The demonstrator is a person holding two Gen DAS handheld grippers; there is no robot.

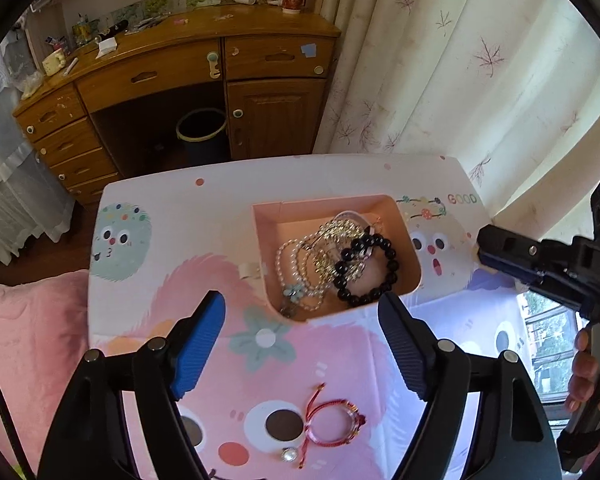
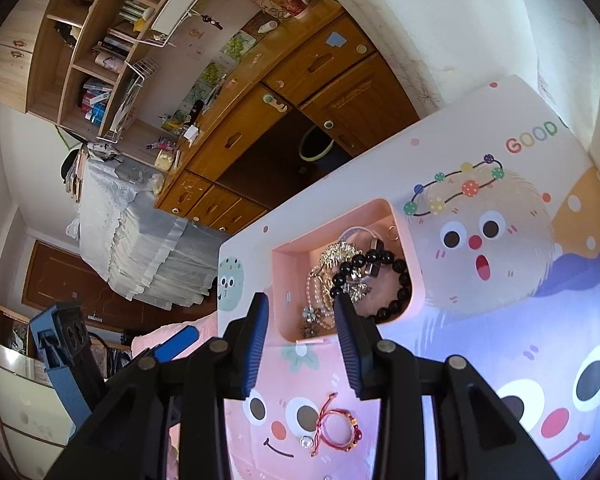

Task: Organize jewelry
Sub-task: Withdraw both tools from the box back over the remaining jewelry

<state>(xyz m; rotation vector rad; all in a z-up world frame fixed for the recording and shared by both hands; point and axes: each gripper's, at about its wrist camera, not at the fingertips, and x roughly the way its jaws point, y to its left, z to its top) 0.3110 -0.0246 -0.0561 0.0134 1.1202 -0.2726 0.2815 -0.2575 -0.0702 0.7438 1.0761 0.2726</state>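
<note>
The table top (image 1: 148, 320) is white at the far side, printed with cartoon monster faces in pink, mint green, lilac and orange, plus scattered dots and a multicoloured "GOOD" at the far right. The box (image 1: 268, 232) is pale pink throughout. Inside it, the bead bracelet (image 1: 380, 276) is glossy black, the pearl strands (image 1: 290, 268) are white, and the chain (image 1: 336, 240) is pale gold. On the near side, the cord bracelet (image 1: 332, 420) is red-pink with small gold-coloured accents; just beside it, the pearl stud (image 1: 288, 455) is white in a silver-toned rim. The left gripper (image 1: 302, 344) and right gripper (image 2: 302, 344) are black with ribbed blue pads. The curtain (image 1: 440, 60) is cream with a purple-brown leaf motif. The desk (image 1: 180, 68) is honey-brown wood.
</note>
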